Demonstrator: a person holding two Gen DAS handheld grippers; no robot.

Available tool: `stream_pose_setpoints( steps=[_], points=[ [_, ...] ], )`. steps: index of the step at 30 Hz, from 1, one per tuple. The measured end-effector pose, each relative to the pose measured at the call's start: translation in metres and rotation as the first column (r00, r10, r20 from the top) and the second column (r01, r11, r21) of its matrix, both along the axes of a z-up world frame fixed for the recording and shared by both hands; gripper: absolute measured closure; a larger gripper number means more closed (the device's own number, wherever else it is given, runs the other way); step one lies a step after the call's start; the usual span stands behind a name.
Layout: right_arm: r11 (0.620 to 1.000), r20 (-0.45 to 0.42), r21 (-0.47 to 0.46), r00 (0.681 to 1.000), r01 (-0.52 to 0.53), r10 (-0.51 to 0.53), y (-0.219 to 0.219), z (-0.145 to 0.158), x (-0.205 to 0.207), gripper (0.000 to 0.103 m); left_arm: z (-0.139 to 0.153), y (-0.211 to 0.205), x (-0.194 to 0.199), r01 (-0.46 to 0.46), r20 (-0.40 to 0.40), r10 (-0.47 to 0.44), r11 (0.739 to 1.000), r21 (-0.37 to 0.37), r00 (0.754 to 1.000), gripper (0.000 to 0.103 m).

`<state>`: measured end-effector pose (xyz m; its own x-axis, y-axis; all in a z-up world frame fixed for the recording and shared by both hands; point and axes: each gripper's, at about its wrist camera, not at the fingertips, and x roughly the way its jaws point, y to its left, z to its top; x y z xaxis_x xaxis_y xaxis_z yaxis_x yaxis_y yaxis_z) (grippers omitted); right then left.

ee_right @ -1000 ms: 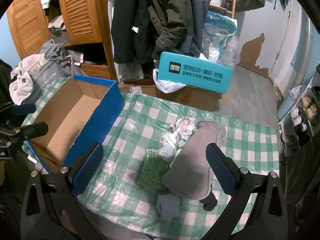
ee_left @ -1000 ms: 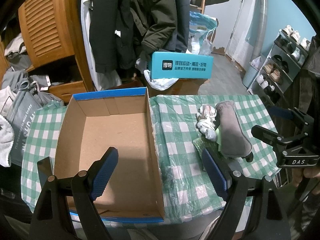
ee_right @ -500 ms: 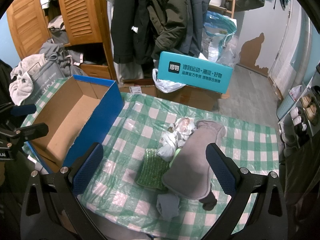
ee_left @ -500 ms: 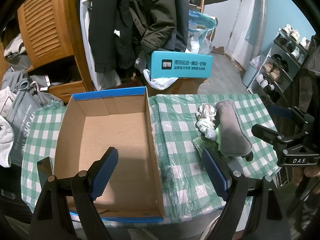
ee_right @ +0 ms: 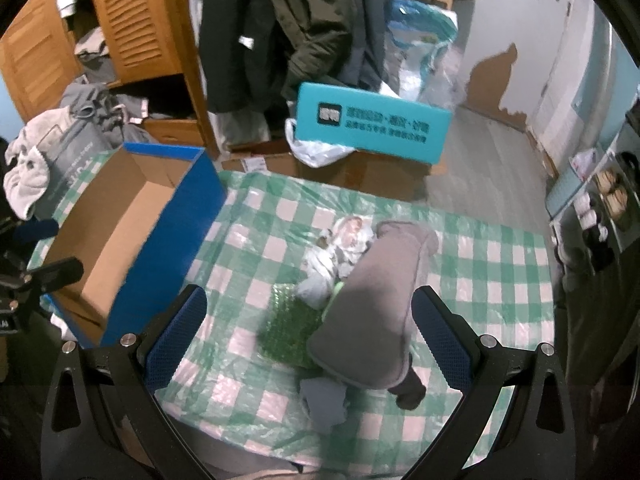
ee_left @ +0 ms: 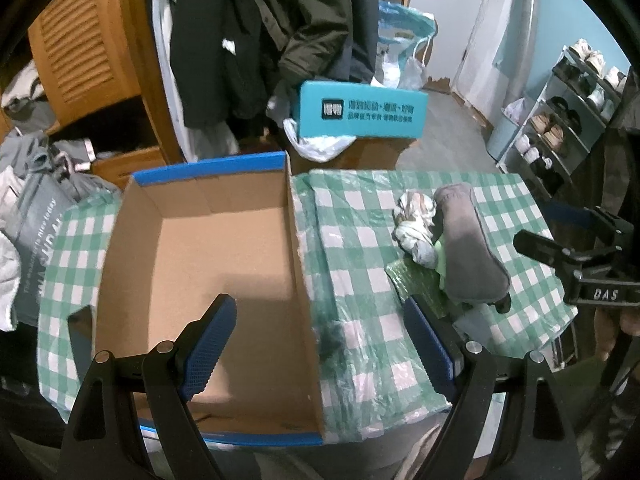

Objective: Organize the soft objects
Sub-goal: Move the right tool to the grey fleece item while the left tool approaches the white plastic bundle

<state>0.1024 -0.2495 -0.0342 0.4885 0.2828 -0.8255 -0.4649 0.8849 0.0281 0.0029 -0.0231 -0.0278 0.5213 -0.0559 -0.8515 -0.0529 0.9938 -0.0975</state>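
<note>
An open blue cardboard box point(ee_left: 192, 248) point(ee_right: 132, 216), empty inside, sits on the left of the green checked table point(ee_left: 360, 216) point(ee_right: 480, 264). A pile of soft things lies to its right: a long grey pad point(ee_right: 380, 300) point(ee_left: 468, 256), a white crumpled cloth point(ee_right: 340, 244) point(ee_left: 416, 224), a green scrubby sponge point(ee_right: 288, 328) point(ee_left: 416, 284), a small grey-blue cloth point(ee_right: 324, 400) and a dark sock point(ee_right: 408, 392). My left gripper point(ee_left: 320, 344) is open over the box's near right wall. My right gripper point(ee_right: 308, 340) is open above the pile, and also shows in the left wrist view point(ee_left: 576, 256).
A teal box point(ee_right: 372, 124) stands on a brown carton behind the table. Coats hang in front of a wooden wardrobe point(ee_right: 132, 20). Grey clothes are heaped at the left point(ee_right: 48, 152). A shoe rack point(ee_left: 560, 112) stands at the right.
Both grippers have edged slightly forward and down towards the table; the views are a little blurred. Nothing was taken hold of.
</note>
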Motion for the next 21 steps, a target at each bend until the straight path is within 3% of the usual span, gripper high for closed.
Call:
stream_pose_setpoints(
  steps=[6, 13, 21],
  points=[
    [0.999, -0.051, 0.008, 0.998, 0.042, -0.042, -0.010, -0.001, 0.017, 0.002, -0.008, -0.001, 0.013, 0.012, -0.050, -0.013, 1.000, -0.021, 0.999, 0.016],
    [0.997, -0.057, -0.054, 0.996, 0.059, -0.062, -0.017, -0.005, 0.036, 0.002, -0.011, -0.007, 0.029, 0.014, -0.070, -0.014, 1.000, 0.000, 0.997, 0.016],
    [0.991, -0.064, -0.118, 0.995, 0.069, -0.077, -0.023, -0.012, 0.061, 0.002, -0.014, -0.014, 0.055, 0.024, -0.111, -0.028, 0.999, -0.037, 0.993, 0.016]
  ],
)
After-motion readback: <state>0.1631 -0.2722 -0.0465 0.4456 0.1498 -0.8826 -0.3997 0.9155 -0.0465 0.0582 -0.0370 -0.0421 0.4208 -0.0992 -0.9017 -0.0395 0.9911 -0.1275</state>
